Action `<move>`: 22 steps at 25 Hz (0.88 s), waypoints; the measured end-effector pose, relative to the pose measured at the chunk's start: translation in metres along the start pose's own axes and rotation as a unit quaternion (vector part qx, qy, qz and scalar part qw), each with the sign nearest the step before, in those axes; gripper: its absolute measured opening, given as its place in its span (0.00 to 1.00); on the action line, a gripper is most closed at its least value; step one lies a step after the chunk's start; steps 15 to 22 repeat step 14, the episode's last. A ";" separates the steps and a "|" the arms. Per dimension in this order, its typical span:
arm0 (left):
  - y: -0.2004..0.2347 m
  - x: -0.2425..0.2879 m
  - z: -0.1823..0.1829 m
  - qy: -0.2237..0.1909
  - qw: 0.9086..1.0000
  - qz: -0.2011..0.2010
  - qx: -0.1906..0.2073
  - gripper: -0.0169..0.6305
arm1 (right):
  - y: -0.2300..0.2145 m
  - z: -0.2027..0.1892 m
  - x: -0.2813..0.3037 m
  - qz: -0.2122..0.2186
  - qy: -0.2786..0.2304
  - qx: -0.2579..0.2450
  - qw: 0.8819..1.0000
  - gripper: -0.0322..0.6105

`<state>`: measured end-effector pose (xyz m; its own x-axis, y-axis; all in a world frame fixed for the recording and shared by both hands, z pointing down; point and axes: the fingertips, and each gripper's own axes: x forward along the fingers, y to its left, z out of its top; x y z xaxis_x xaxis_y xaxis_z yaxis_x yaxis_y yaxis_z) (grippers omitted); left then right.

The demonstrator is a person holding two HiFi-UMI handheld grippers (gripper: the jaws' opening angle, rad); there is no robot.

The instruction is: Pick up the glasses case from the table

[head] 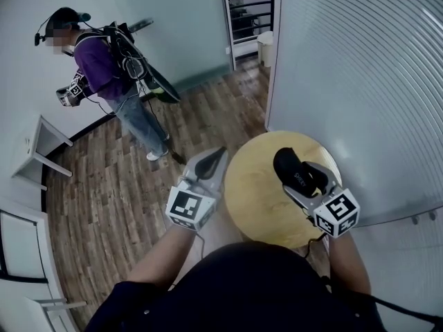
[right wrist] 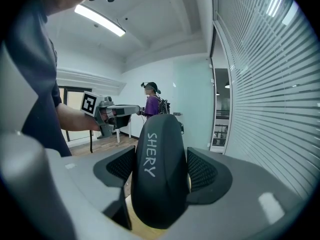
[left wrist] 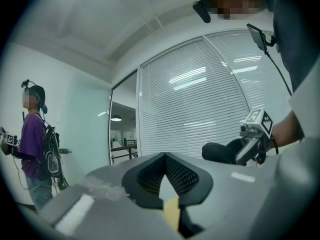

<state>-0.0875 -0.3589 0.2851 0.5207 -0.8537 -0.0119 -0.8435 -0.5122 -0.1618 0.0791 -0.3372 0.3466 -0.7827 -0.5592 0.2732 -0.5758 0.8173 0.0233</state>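
The black glasses case, printed with "SHERY", is clamped between the jaws of my right gripper over the round wooden table. In the right gripper view the case stands up between both pads of the right gripper, with the tabletop showing below it. My left gripper hangs past the table's left edge over the floor, shut and holding nothing. In the left gripper view the tips of the left gripper meet, and the case shows at the right, held in the air.
A person in a purple top with a backpack and their own grippers stands on the wood floor at back left. A white table is at the left. A glass wall with blinds runs along the right, with a doorway behind.
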 end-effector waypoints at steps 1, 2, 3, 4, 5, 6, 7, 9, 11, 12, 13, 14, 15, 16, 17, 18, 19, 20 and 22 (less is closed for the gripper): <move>-0.001 -0.001 0.000 -0.001 1.000 -0.001 0.001 0.03 | 0.002 0.001 -0.002 0.000 -0.002 -0.001 1.000 0.57; -0.002 -0.001 0.001 -0.002 1.000 -0.002 0.002 0.03 | 0.004 0.003 -0.003 0.000 -0.003 -0.004 1.000 0.57; -0.003 -0.001 0.002 -0.002 1.000 -0.003 0.003 0.03 | 0.004 0.005 -0.005 -0.001 -0.004 -0.005 1.000 0.57; -0.004 0.000 0.003 -0.003 1.000 -0.004 0.004 0.03 | 0.004 0.006 -0.006 -0.001 -0.004 -0.006 1.000 0.57; -0.005 0.001 0.004 -0.003 1.000 -0.006 0.004 0.03 | 0.003 0.007 -0.007 -0.001 -0.004 -0.006 1.000 0.57; -0.006 0.002 0.005 -0.003 1.000 -0.008 0.004 0.03 | 0.002 0.008 -0.008 -0.002 -0.002 -0.006 1.000 0.57; -0.006 0.003 0.005 -0.003 1.000 -0.008 0.004 0.03 | 0.000 0.007 -0.008 -0.002 -0.001 -0.006 1.000 0.57; -0.005 0.006 0.005 -0.003 1.000 -0.008 0.004 0.03 | -0.005 0.004 -0.009 -0.004 0.002 -0.003 1.000 0.57; -0.006 0.010 0.004 -0.002 1.000 -0.009 0.004 0.03 | -0.009 0.002 -0.009 -0.004 0.002 0.002 1.000 0.57; -0.006 0.012 0.004 -0.002 1.000 -0.009 0.004 0.03 | -0.011 0.001 -0.010 -0.004 0.002 0.004 1.000 0.57; -0.007 0.013 0.004 -0.002 1.000 -0.008 0.005 0.03 | -0.013 0.000 -0.010 -0.004 0.002 0.004 1.000 0.57; -0.008 0.015 0.004 -0.002 1.000 -0.008 0.005 0.03 | -0.015 0.000 -0.011 -0.003 0.001 0.005 1.000 0.57; -0.008 0.015 0.004 -0.002 1.000 -0.008 0.005 0.03 | -0.015 0.000 -0.011 -0.003 0.001 0.005 1.000 0.57; -0.008 0.015 0.004 -0.002 1.000 -0.008 0.005 0.03 | -0.015 0.000 -0.011 -0.003 0.001 0.005 1.000 0.57; -0.008 0.015 0.004 -0.002 1.000 -0.008 0.005 0.03 | -0.015 0.000 -0.011 -0.003 0.001 0.005 1.000 0.57; -0.008 0.015 0.004 -0.002 1.000 -0.008 0.005 0.03 | -0.015 0.000 -0.011 -0.003 0.001 0.005 1.000 0.57; -0.008 0.015 0.004 -0.002 1.000 -0.008 0.005 0.03 | -0.015 0.000 -0.011 -0.003 0.001 0.005 1.000 0.57; -0.008 0.015 0.004 -0.002 1.000 -0.008 0.005 0.03 | -0.015 0.000 -0.011 -0.003 0.001 0.005 1.000 0.57; -0.008 0.015 0.004 -0.002 1.000 -0.008 0.005 0.03 | -0.015 0.000 -0.011 -0.003 0.001 0.005 1.000 0.57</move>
